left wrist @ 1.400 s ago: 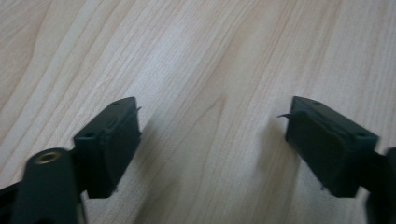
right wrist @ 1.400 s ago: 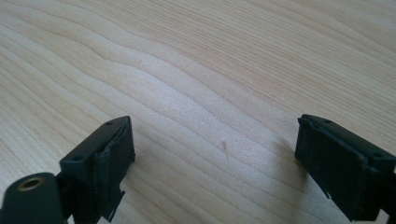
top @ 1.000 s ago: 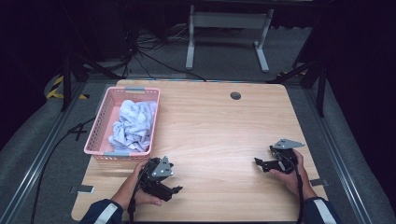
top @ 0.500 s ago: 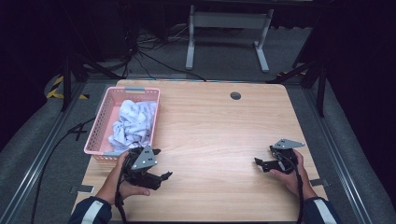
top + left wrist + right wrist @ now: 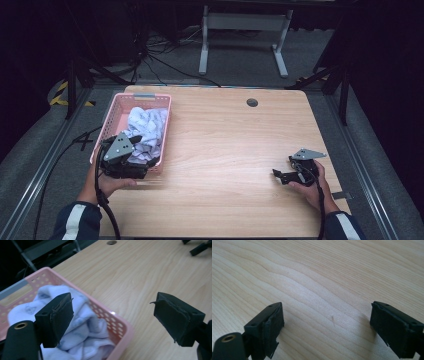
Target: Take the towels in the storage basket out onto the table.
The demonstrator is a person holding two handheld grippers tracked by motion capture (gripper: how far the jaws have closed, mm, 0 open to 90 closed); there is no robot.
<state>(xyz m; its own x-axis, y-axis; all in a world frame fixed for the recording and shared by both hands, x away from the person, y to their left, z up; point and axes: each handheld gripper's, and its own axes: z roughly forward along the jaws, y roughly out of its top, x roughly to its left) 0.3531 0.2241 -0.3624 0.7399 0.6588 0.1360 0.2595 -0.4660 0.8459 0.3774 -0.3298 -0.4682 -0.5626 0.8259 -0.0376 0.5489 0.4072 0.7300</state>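
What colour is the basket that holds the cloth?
The basket is pink with small holes in its walls; the left gripper view shows it best.

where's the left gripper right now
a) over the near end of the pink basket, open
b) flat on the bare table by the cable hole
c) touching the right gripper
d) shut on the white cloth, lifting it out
a: the left gripper hangs over the near end of the pink basket, jaws wide apart above the white cloth, gripping nothing.
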